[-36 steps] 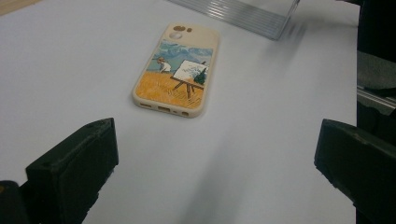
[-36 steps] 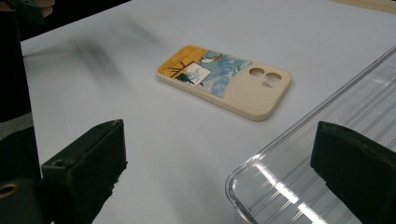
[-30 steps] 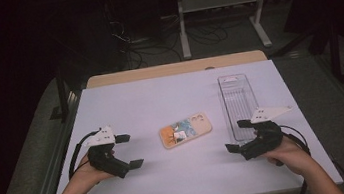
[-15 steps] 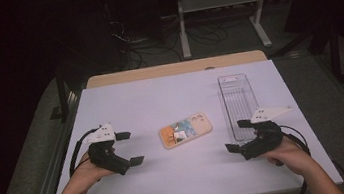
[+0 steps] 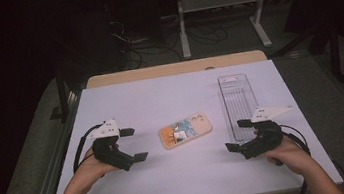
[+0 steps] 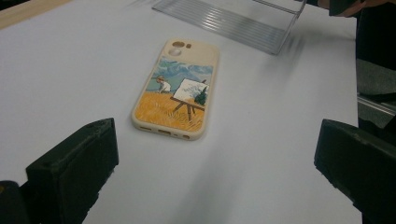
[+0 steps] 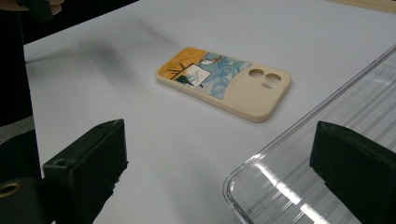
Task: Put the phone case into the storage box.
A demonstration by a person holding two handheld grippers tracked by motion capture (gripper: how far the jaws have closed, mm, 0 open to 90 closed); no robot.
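Note:
A cream phone case (image 5: pixel 185 129) with a painted wheat-field scene lies flat in the middle of the white table (image 5: pixel 160 98); it is also in the left gripper view (image 6: pixel 175 91) and the right gripper view (image 7: pixel 224 83). My left gripper (image 5: pixel 133 144) stands open to the case's left, jaws pointing at it, nothing between them. My right gripper (image 5: pixel 238 134) is open to the case's right, beside the near end of a clear plastic tray (image 5: pixel 239 104). In the right gripper view the tray's corner (image 7: pixel 327 177) sits just ahead of the jaws.
The clear tray (image 6: pixel 233 18) lies lengthwise on the table's right side. A wooden strip (image 5: pixel 176 69) runs along the table's far edge. Beyond it stand a metal frame (image 5: pixel 221 5) and cables on a dark floor. Bare tabletop surrounds the case.
The left gripper has shifted slightly to the right toward the case. The right gripper and the case have not moved.

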